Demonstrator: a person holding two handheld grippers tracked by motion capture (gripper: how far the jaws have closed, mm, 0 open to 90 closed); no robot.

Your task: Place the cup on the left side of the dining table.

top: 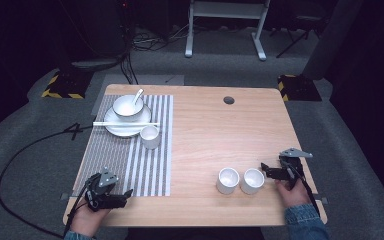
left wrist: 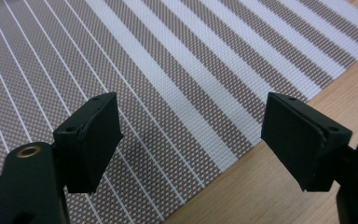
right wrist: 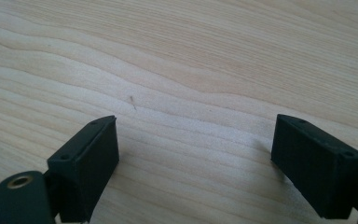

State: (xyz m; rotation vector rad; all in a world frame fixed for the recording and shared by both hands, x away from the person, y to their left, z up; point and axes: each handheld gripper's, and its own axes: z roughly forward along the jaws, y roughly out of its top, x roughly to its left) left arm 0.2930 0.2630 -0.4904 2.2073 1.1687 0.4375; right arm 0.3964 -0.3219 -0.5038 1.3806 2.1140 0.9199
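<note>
My left gripper (top: 126, 196) rests at the table's front left corner, on the near edge of a striped grey-and-white placemat (top: 150, 165). In the left gripper view it (left wrist: 191, 121) stands open over the placemat's corner (left wrist: 177, 93), with nothing between its jaws. My right gripper (top: 266, 170) is at the front right, just right of two white cups (top: 228, 180) (top: 252, 180) that stand side by side. In the right gripper view it (right wrist: 196, 135) is open over bare wood (right wrist: 182, 60). A person's hands hold both grippers.
At the placemat's far end a white plate (top: 111, 125) carries a bowl (top: 127, 107) with a spoon (top: 138, 95), and chopsticks (top: 125, 123) lie across it. A third white cup (top: 150, 136) stands beside the plate. A dark cable hole (top: 228, 100) marks the far edge.
</note>
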